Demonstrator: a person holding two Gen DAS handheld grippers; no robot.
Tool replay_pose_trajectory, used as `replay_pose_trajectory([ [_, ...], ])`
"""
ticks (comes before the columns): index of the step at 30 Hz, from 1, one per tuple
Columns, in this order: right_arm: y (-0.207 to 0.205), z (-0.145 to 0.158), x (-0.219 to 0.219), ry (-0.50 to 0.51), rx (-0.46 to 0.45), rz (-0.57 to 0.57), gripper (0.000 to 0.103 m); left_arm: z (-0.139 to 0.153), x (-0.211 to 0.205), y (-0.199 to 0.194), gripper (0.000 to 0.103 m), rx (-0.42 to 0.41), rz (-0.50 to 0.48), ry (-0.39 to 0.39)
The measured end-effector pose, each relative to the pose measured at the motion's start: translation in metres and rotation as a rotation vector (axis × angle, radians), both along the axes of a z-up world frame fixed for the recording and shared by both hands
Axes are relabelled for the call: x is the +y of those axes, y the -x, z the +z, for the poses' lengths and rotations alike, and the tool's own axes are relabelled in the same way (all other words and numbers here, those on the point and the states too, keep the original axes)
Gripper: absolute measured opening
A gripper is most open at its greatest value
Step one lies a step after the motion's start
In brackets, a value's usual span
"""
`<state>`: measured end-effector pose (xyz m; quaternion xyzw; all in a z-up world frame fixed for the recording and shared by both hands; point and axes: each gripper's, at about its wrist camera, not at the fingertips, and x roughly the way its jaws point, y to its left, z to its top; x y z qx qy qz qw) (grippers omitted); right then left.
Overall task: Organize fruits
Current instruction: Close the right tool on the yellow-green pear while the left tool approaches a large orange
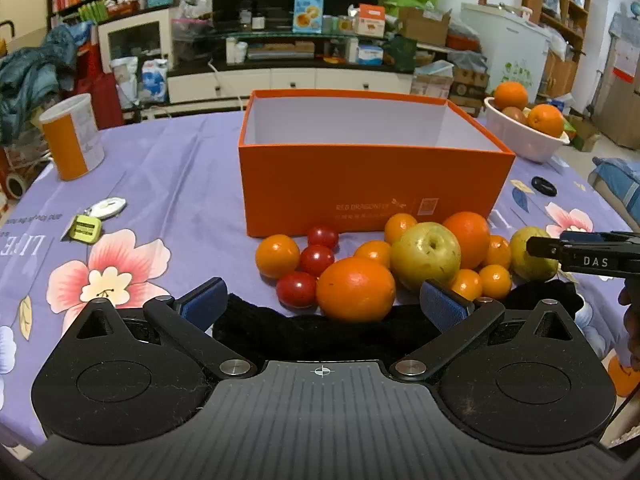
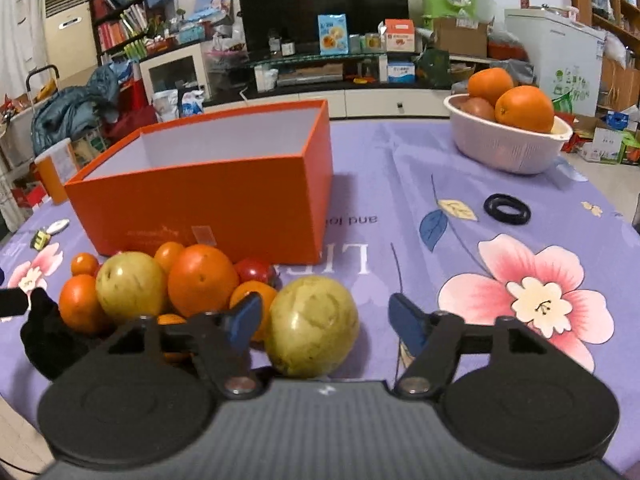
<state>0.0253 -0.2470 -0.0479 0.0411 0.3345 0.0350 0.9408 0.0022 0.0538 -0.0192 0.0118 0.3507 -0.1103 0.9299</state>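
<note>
Starting nearest the lenses: the left gripper stands with its jaws spread wide and holds nothing; its blue pads flank a black cloth that lies on the tablecloth just beneath them. The right gripper is likewise spread apart. A yellow-green fruit sits between its fingers, close to the left pad, with a clear gap to the right pad; it is not clamped.

Just beyond the black cloth lies the fruit pile, loose on the cloth in front of the box. Nearest is a large orange. Left of it are three red tomatoes and a small orange fruit. Behind it rests a yellow-green apple, touching a second large orange, with several small orange fruits clustered around them. In the left wrist view the right gripper's dark tip overlaps the yellow-green fruit at the pile's right end.

Behind the pile stands an open orange box with a white interior; no fruit is visible inside. Left of the box lie a small yellow tape measure and, further back, an orange and white canister. Right of the box a black ring lies flat. At the far right a white bowl holds two oranges and a brownish fruit.
</note>
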Motion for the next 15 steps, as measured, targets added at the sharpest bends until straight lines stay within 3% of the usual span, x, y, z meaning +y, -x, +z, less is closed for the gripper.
replay_pose_trajectory([
  [15, -0.0089, -0.0066, 0.0012, -0.02, 0.036, -0.015, 0.072, -0.0063, -0.0017, -0.0031, 0.082, 0.033, 0.027, -0.01],
])
